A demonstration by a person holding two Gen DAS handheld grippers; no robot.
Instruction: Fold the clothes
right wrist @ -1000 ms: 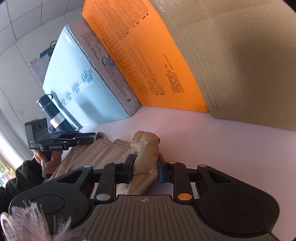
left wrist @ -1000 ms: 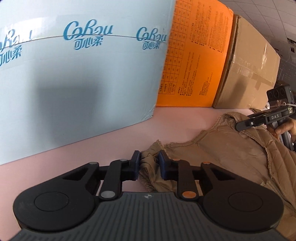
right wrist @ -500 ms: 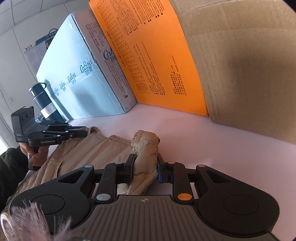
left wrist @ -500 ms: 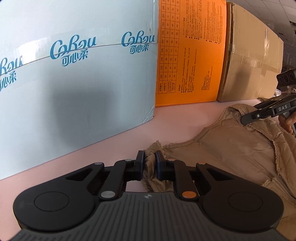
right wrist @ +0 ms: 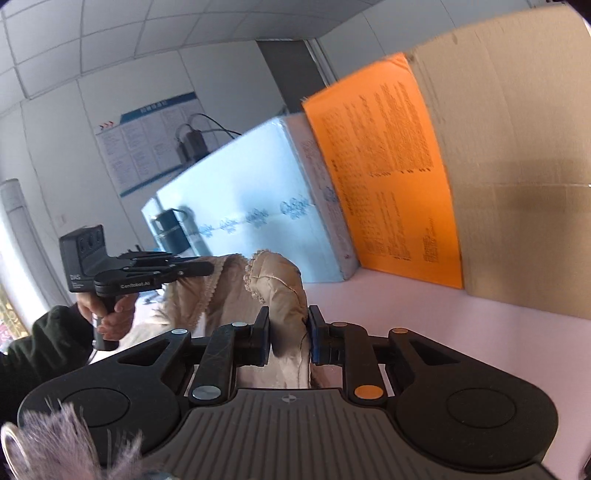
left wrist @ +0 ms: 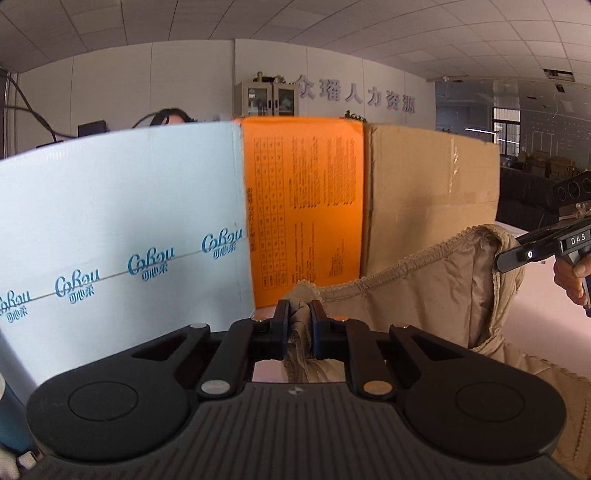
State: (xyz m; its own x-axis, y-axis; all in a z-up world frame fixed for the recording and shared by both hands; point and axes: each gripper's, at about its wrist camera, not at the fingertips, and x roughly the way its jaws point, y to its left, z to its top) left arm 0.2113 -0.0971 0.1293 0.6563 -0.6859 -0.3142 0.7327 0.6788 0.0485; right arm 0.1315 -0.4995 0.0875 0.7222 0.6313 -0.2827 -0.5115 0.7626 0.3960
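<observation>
Here the left gripper (left wrist: 297, 325) has its jaws pinched narrow on a bunched corner of the tan garment (left wrist: 424, 295), and the right gripper (right wrist: 287, 334) has its jaws clamped on a thicker padded fold of it. The frilled hem hangs stretched between the two. Beyond both jaws stand a blue box (left wrist: 122, 229), an orange box (left wrist: 306, 206) and a cardboard box (left wrist: 428, 192) on the pink table (right wrist: 461, 332).

boxes (left wrist: 303, 206) wall off the table's (right wrist: 480, 332) back.

Office room: white tiled ceiling (left wrist: 369, 29), white wall (left wrist: 155, 85) with Chinese lettering (left wrist: 356, 98), glass-door cabinet (left wrist: 266, 100), windows (left wrist: 506, 127) far right.
</observation>
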